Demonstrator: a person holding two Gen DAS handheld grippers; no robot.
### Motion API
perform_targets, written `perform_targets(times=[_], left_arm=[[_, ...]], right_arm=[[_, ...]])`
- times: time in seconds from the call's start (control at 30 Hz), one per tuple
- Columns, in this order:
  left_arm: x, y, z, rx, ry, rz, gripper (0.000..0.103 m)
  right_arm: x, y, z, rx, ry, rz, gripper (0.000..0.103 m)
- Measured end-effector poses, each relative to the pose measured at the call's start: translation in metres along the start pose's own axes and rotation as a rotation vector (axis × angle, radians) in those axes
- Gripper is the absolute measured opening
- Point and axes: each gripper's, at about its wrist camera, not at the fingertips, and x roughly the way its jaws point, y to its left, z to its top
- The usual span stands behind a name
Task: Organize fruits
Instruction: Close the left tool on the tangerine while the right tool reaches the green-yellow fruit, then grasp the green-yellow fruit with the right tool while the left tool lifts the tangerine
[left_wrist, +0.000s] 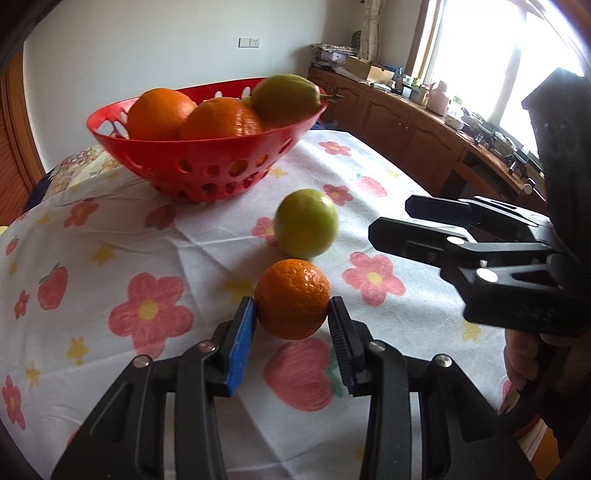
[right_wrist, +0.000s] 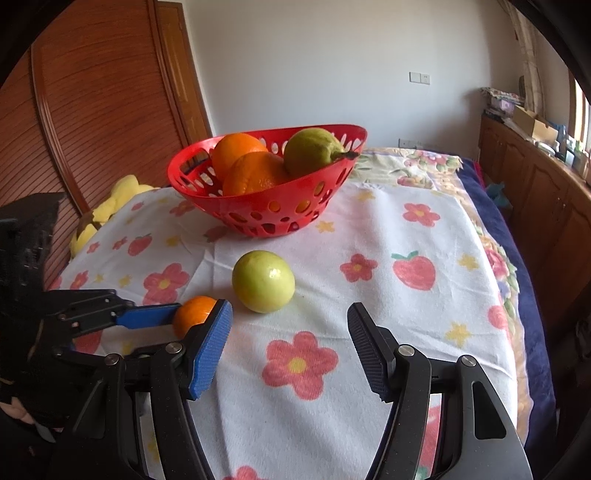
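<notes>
Plush toy, yellow, past the far left edge of the flowered cloth, partly hidden behind that edge.

Next to the right, towards the far left corner of the cloth: red basket, pierced with round and oval holes, standing upright on the cloth. Holds two large oranges side by side and touching, plus a green-yellow fruit with a dark stem at the right end, leaning on the right rim.

Further right and close to the near edge: left gripper, closed on the small orange. Presses one blue pad against each side of it, with the fruit sitting out at the fingertips. Cannot tell whether the small orange touches the cloth or hangs just above it. Seen from the right wrist, only one blue finger of this gripper in view, laid against the orange's left side, the rest hidden behind the other gripper.

Just beyond the small orange, nearer the middle of the cloth: loose green fruit, round and shiny, resting on the cloth. Sits very near the orange; contact between the two not clear.

Rightmost, over the right part of the cloth: right gripper, fingers spread apart with only cloth between them. Stands near the loose green fruit without touching it. Part of a hand around its handle at the right edge of the left wrist view.
</notes>
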Motion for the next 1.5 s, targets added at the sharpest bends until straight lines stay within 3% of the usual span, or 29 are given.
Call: perform_targets(times=[0.83,0.97,1.5], left_arm=[[-0.039,0.038,-0.007,-0.024,-0.047,0.047,0.038],[-0.041,0.041,-0.008,-0.029,-0.054,0.054,0.038],[-0.05,0.041,-0.009,-0.035,-0.077,0.062,0.038]], right_arm=[[0.064,0.027,0.018,-0.064,0.09,0.0,0.062],[0.071,0.023,0.018,-0.061,0.109,-0.009,0.054],[0.061,0.019,0.01,-0.06,0.103,-0.002,0.053]])
